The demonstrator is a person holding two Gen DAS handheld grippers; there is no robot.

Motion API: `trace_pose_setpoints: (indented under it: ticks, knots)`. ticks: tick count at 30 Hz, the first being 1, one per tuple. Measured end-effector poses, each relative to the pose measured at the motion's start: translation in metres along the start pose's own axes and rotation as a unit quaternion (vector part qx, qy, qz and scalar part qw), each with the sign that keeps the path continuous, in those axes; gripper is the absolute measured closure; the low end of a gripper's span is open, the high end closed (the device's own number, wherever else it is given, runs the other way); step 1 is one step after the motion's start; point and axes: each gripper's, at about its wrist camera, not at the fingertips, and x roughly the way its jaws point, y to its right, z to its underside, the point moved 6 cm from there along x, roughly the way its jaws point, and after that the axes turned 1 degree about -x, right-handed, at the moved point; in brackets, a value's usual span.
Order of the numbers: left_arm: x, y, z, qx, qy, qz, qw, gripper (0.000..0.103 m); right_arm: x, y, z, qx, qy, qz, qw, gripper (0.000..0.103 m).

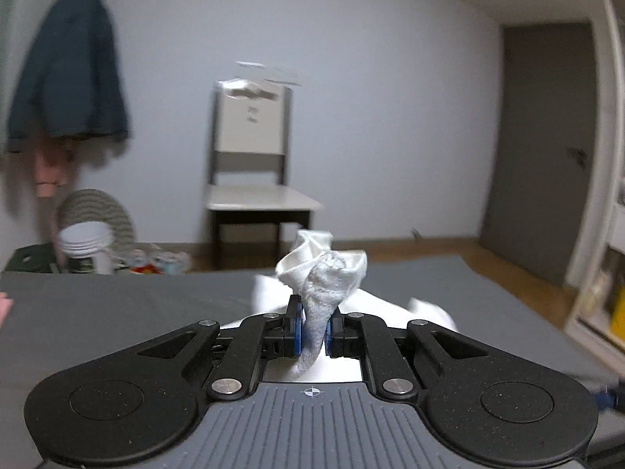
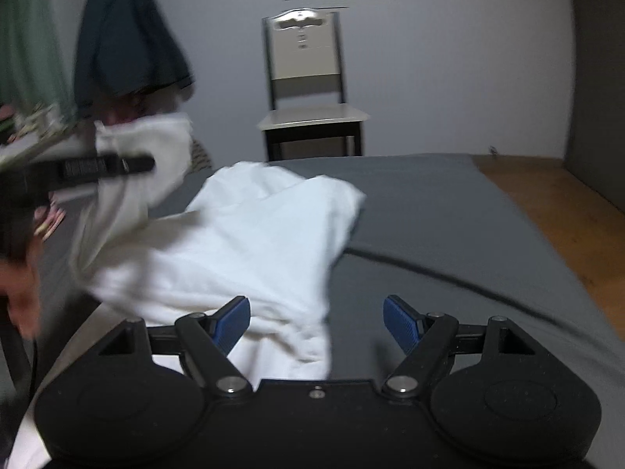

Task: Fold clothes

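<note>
The left gripper is clamped tight on a bunched twist of the white garment, its blue pads pressed against the cloth, which puffs out in a crumpled knot above the fingertips and trails down between the black linkages. The rest of the garment lies rumpled across the grey sheet of the bed, one part lifted at the left where the left gripper shows in the right wrist view, blurred. The right gripper stands wide open, its blue pads well apart and gripping nothing; the left pad sits over the near edge of the cloth, though contact cannot be told, and the right pad hangs over bare sheet. Behind the bed, a chair stands against the pale wall, and a dark coat hangs at the left.
</note>
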Motion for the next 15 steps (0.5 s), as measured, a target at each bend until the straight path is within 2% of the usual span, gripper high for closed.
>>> trace_pose_setpoints:
  ticks: [4, 9, 12, 15]
  knots:
    - [0.018, 0.041, 0.015, 0.038, -0.025, 0.024, 0.9987, 0.093, -0.003, 0.023, -0.001, 0.037, 0.004, 0.022, 0.999, 0.028]
    - [0.018, 0.076, 0.020, 0.054, -0.022, 0.039, 0.9975, 0.093, -0.003, 0.046, 0.000, 0.075, 0.008, 0.038, 0.996, 0.028]
    - [0.008, 0.092, 0.024, 0.057, -0.017, 0.059, 0.9964, 0.093, -0.003, 0.062, 0.000, 0.110, 0.008, 0.052, 0.993, 0.027]
    - [0.008, 0.101, 0.033, 0.040, -0.035, 0.059, 0.9969, 0.093, -0.001, 0.076, 0.002, 0.148, 0.007, 0.062, 0.987, 0.027]
